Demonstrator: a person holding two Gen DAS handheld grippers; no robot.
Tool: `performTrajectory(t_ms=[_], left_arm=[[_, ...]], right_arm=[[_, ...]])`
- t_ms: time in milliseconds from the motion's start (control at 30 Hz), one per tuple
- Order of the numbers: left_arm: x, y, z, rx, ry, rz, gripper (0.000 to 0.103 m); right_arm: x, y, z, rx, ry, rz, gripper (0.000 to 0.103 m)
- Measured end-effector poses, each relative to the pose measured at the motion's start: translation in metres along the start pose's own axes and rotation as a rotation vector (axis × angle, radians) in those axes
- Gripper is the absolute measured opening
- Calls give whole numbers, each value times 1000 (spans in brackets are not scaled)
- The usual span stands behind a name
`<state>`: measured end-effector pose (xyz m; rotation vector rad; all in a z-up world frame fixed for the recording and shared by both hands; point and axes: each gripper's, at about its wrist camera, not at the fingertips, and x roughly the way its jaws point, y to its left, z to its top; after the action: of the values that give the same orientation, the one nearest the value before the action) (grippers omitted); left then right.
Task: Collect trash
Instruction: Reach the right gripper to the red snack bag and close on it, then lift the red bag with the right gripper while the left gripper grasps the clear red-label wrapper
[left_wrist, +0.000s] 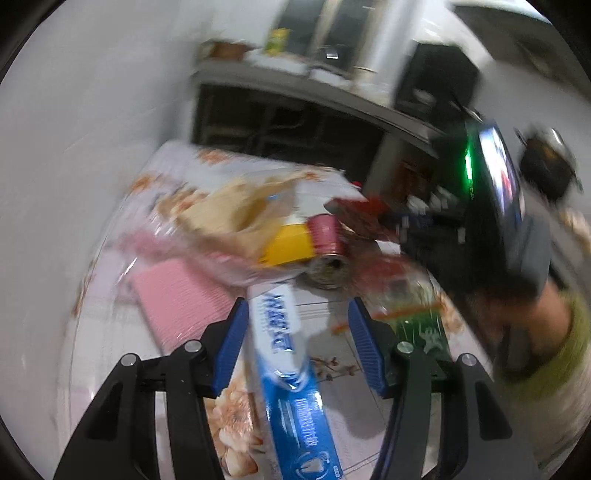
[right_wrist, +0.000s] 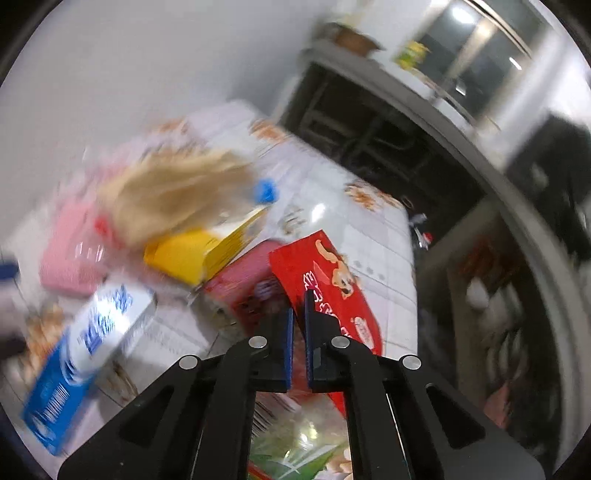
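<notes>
A blue and white toothpaste box (left_wrist: 284, 354) lies lengthwise on the floral table (left_wrist: 332, 314). My left gripper (left_wrist: 299, 343) straddles it, open: the left pad is against the box and the right pad stands apart. In the right wrist view the same box (right_wrist: 92, 339) lies at the left. My right gripper (right_wrist: 299, 328) is shut to a thin slit on the left edge of a red snack packet (right_wrist: 325, 273), which tilts up off the table. Motion blur softens both views.
A yellow box (left_wrist: 288, 243), a pink can (left_wrist: 325, 232), an open tin (left_wrist: 328, 269), a beige paper bag (left_wrist: 229, 214), a pink pack (left_wrist: 181, 299) and a green packet (left_wrist: 417, 325) crowd the table. A person's hand (left_wrist: 528, 314) is at the right. A dark counter (left_wrist: 295, 122) stands behind.
</notes>
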<state>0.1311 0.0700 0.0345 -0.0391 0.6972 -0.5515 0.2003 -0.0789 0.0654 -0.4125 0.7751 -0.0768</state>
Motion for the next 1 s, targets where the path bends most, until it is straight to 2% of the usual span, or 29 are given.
performTrajectory(t_ms=[100, 167, 333, 467, 667, 800, 867, 933, 1000], left_arm=[[6, -29, -3, 150, -3, 4, 54], [11, -41, -5, 200, 7, -4, 55], [24, -53, -3, 204, 45, -64, 54], [32, -62, 2, 213, 54, -76, 54], [43, -78, 14, 208, 85, -125, 54], [54, -99, 21, 282, 89, -140, 55], [62, -108, 23, 308, 118, -150, 56], [75, -113, 27, 280, 171, -189, 58], [83, -112, 30, 208, 214, -241, 58]], right_arm=[[-17, -41, -4, 159, -40, 23, 1], [-28, -66, -9, 256, -68, 50, 1], [-47, -126, -38, 492, -106, 169, 1], [-51, -153, -65, 634, -119, 246, 1], [-44, -175, -103, 815, -126, 288, 1], [-35, -180, -126, 895, -93, 313, 1], [-32, -180, -133, 917, -81, 323, 1], [-33, -182, -140, 934, -74, 329, 0], [-33, -181, -148, 949, -63, 345, 0]])
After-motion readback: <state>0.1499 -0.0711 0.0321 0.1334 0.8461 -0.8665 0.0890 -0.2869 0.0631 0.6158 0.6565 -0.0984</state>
